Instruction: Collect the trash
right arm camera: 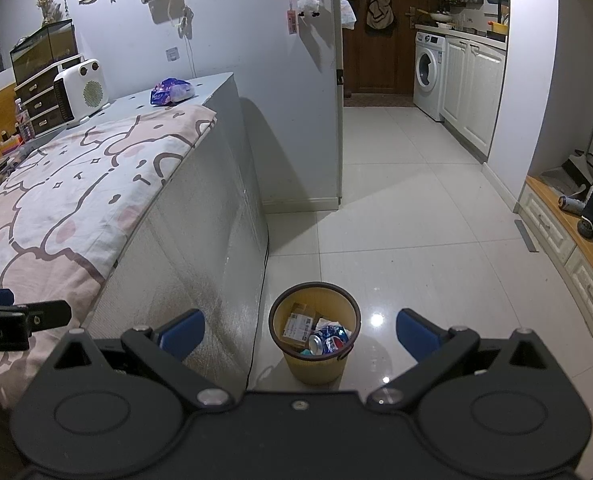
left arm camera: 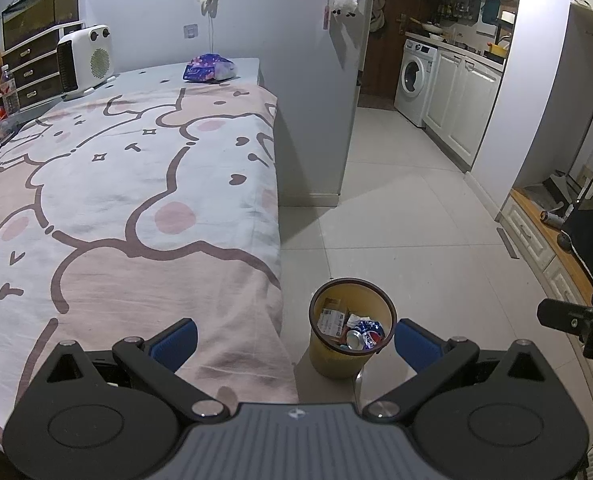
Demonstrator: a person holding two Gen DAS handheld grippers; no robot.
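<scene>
We count one yellow trash bin [right arm camera: 314, 344] on the floor, holding one crushed blue can [right arm camera: 328, 340] and one cardboard box [right arm camera: 300, 322]. On the bed's far edge we count one white heater [left arm camera: 85, 60] and one purple packet [left arm camera: 209, 67]. We see one washing machine [left arm camera: 416, 74] and two hand-held grippers, left [left arm camera: 294, 346] and right [right arm camera: 300, 336].

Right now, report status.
Left gripper open, empty. Right gripper open, empty. Bin on floor beside bed, can inside. Nothing in the way.

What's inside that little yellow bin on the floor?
The bin holds a crushed blue can, a labelled cardboard box and crumpled white paper. Whatever lies beneath them is hidden.
</scene>
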